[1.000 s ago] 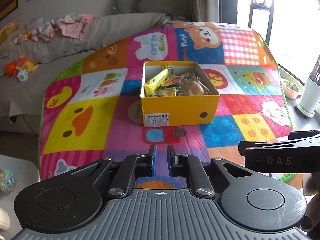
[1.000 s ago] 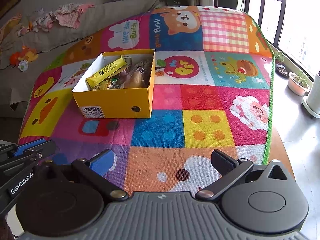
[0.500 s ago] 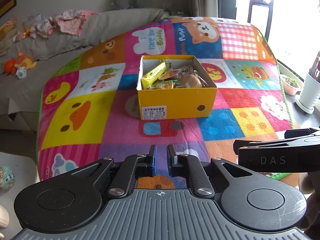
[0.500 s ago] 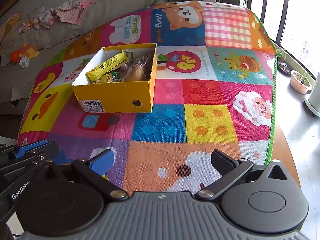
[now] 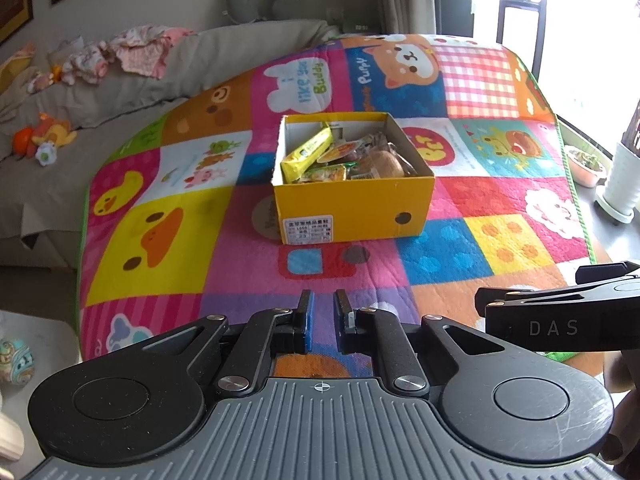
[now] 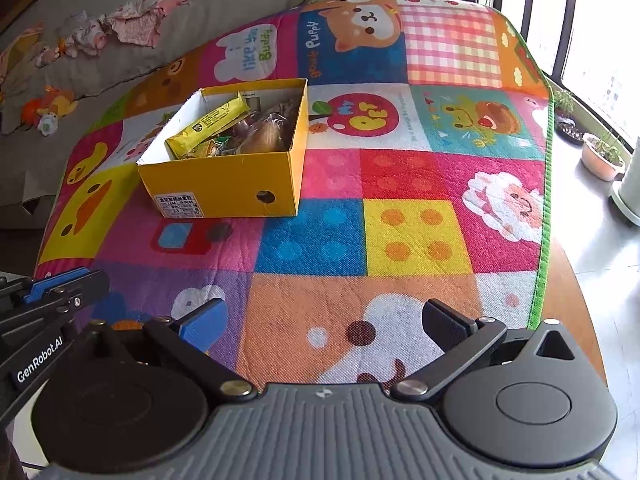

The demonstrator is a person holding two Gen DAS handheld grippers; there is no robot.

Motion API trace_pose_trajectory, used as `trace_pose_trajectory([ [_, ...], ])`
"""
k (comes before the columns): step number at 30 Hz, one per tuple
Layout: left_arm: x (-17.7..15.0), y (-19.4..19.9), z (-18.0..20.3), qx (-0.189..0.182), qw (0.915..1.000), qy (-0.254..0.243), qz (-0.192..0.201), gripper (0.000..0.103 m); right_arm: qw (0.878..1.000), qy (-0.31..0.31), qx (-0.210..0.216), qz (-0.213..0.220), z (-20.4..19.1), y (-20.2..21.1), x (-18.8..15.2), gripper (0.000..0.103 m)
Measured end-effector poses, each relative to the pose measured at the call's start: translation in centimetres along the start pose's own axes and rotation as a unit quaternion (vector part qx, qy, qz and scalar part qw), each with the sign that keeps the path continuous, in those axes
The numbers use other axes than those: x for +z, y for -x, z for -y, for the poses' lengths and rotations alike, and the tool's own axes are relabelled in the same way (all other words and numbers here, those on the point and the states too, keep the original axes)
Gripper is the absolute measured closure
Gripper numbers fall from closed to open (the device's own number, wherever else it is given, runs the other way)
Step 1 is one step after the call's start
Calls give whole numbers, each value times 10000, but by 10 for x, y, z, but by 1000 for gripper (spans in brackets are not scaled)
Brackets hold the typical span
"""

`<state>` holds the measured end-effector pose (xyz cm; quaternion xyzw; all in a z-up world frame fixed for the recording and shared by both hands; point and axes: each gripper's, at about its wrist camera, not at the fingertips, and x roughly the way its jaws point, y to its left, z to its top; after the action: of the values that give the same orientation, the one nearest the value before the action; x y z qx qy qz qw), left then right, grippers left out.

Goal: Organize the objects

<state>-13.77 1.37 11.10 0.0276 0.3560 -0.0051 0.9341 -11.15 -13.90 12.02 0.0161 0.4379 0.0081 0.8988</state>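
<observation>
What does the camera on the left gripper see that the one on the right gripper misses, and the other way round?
Only the left view shows the left gripper head-on, jaws nearly together and holding nothing, plus a grey neck pillow behind the sofa.

Only the right view shows the right gripper from behind, spread wide and empty, plus the mat's sheep patch in full.

Both show the yellow box of snacks on the colourful mat.

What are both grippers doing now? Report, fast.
Left gripper: nearly shut, narrow gap, holding nothing.
Right gripper: open wide, holding nothing.
</observation>
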Motion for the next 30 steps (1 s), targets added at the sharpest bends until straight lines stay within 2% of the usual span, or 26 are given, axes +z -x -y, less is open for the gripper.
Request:
trace_pose_trajectory([
  [30, 14, -7, 6, 112, 9999, 9, 30, 90, 9998, 63, 182, 31, 2, -14, 18, 0],
])
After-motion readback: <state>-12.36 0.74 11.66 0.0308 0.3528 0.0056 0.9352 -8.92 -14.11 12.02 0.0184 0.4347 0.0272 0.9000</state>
